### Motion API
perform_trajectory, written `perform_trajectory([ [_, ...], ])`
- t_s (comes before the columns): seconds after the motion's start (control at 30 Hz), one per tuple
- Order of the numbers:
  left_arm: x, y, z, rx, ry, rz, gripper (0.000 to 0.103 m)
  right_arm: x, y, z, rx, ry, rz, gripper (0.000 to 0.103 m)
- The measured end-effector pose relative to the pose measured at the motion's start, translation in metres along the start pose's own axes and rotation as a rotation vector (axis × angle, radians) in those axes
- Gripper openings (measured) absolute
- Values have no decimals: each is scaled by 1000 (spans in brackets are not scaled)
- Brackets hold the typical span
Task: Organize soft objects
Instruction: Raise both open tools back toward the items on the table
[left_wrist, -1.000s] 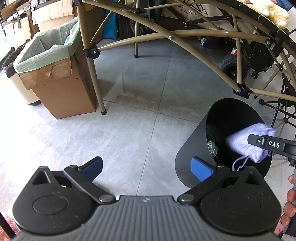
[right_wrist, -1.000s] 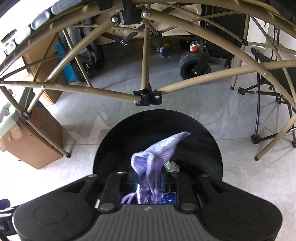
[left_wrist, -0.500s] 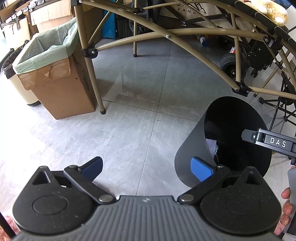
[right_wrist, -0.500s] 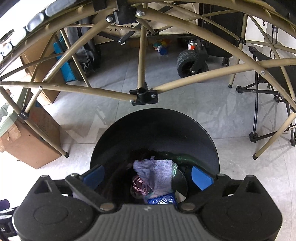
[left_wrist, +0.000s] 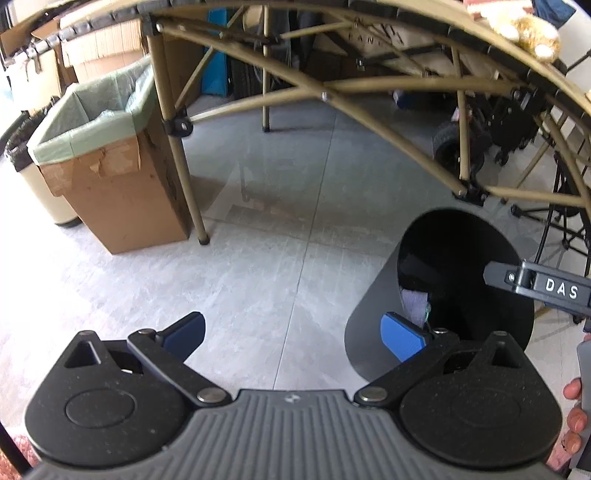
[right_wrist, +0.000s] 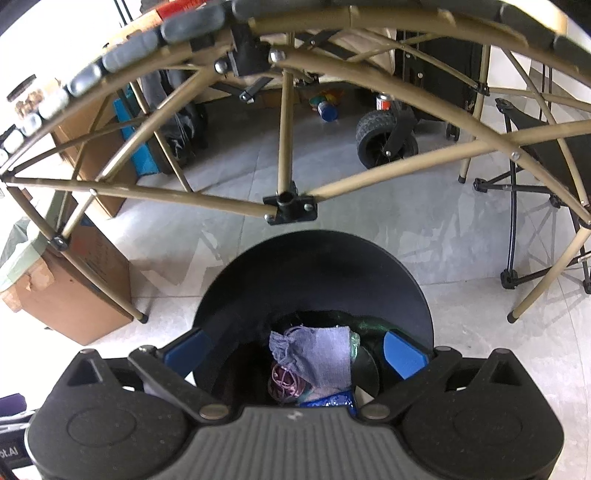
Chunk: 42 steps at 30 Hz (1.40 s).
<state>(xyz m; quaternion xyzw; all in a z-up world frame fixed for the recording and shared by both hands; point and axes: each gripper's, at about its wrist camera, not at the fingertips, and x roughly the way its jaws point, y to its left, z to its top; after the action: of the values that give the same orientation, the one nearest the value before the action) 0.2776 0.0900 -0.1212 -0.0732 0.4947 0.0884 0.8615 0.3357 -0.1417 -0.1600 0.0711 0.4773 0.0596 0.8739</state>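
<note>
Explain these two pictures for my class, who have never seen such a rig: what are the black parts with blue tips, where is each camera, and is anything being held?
A person holds two hand-held grippers, each with a camera looking along its two blue-padded fingers. In the left wrist view, the left gripper is open and empty above the grey floor. In the right wrist view, the right gripper is open and empty over a black bin. A lilac cloth pouch lies inside the bin among other items. A cardboard box stands beside a folding table's leg.
</note>
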Motion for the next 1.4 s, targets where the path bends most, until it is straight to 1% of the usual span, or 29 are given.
perform_trajectory([
  [0.23, -21, -4, 4, -3, -115, 5, 103, -21, -6, 3, 5, -41, 34, 103],
  [0.43, -42, -8, 10, -14, -211, -4, 103, -50, -13, 7, 3, -106, 78, 103],
  [0.67, -74, -16, 21, -44, -305, -31, 103, -89, -20, 13, -8, -209, 162, 103],
  [0.8, -89, -27, 32, -33, -344, -22, 103, -108, -24, 16, -18, -284, 186, 103],
  [0.9, -103, -32, 42, -31, -384, -33, 103, -123, -26, 19, -14, -341, 200, 103],
  [1.1, -128, -43, 64, -48, -472, -61, 103, -145, -26, 34, -19, -441, 184, 103],
  [1.23, -138, -49, 79, -58, -518, -71, 103, -158, -23, 49, -30, -518, 151, 103],
  [1.3, -140, -51, 88, -74, -533, -78, 103, -162, -22, 60, -32, -555, 137, 103],
  [1.4, -139, -52, 103, -112, -538, -87, 103, -161, -18, 77, -32, -569, 106, 103],
])
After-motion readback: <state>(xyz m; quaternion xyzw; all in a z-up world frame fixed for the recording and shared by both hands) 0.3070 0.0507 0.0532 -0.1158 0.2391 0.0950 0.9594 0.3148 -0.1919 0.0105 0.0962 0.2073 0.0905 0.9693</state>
